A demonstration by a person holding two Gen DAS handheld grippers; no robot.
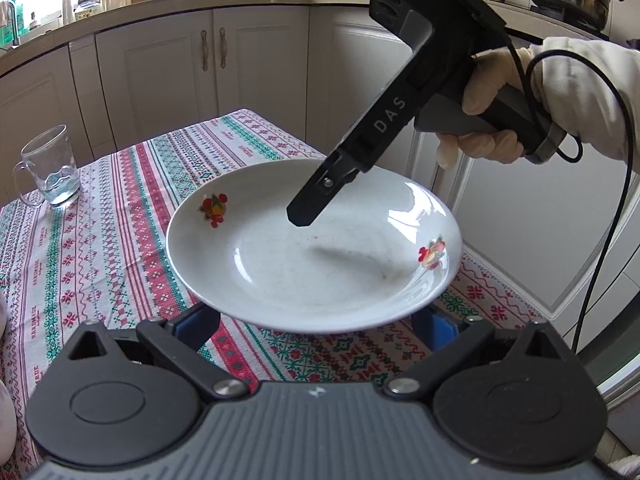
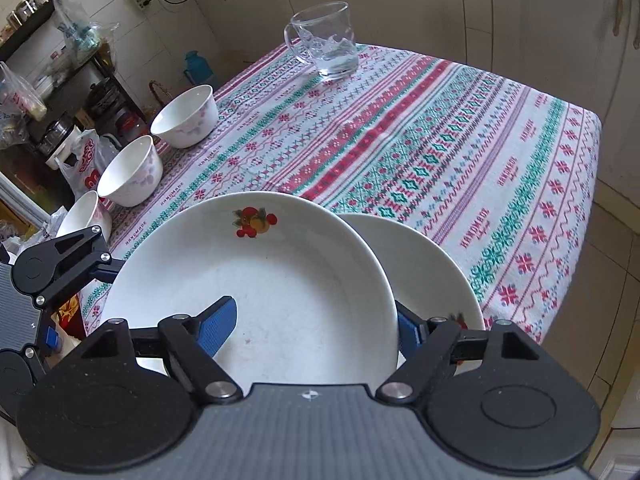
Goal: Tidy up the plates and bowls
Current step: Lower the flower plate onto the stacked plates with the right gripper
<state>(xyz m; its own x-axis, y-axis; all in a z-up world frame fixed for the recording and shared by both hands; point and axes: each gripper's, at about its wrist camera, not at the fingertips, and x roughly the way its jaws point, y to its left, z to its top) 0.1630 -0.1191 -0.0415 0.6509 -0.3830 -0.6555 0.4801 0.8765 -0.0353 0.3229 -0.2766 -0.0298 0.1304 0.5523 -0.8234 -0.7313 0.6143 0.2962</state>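
Observation:
A white plate with fruit prints [image 1: 304, 256] is raised above the patterned tablecloth [image 1: 100, 240]. My left gripper [image 1: 316, 320] is open, its blue pads under the plate's near rim. My right gripper [image 2: 316, 324] is open with one pad [image 2: 218, 328] over this plate [image 2: 280, 280] and the other at its right edge; it hangs above the plate in the left wrist view [image 1: 304, 212]. A second white plate [image 2: 432, 280] lies partly under the first. Three white bowls [image 2: 188, 116] [image 2: 132, 172] [image 2: 84, 216] stand in a row along the left table edge.
A glass mug [image 2: 328, 44] [image 1: 50, 168] stands at the far side of the table. Kitchen cabinets [image 1: 180, 64] and a cluttered counter lie beyond. A shelf with bags [image 2: 52, 80] stands past the bowls. The table's right edge [image 2: 572, 240] drops to tiled floor.

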